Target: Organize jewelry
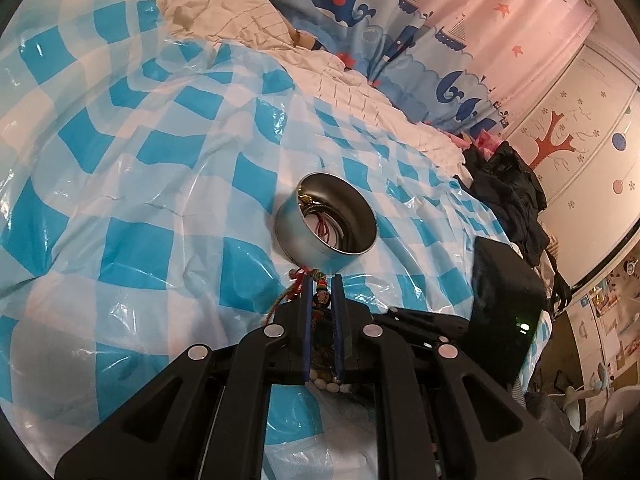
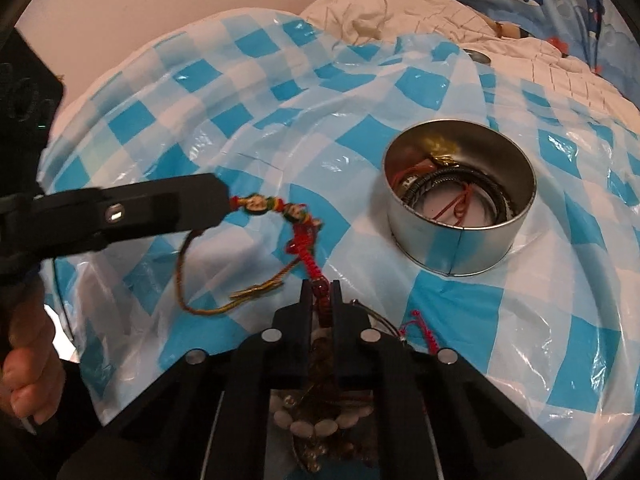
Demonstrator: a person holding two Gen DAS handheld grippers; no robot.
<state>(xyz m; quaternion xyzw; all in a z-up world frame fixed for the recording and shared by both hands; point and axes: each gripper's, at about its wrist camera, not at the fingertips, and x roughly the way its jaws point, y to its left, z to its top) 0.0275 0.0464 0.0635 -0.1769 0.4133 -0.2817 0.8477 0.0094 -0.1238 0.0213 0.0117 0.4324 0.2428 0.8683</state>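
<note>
Both claws pinch one bracelet (image 2: 298,216) over the checked sheet (image 2: 480,320), just short of the tin (image 2: 456,252). The left gripper (image 2: 228,204) is clamped on the beaded end; the right gripper (image 2: 321,292) is closed on the red braid. Its tassel (image 2: 256,290) trails on the sheet. Pale beads (image 2: 320,426) beneath the right claw are half hidden, perhaps another piece. Dark bangles (image 2: 460,188) lie in the tin.

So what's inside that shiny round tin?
In the tin lie a dark coiled bracelet, a thin red string and something gold by the far wall. The near wall hides part of the bottom.
</note>
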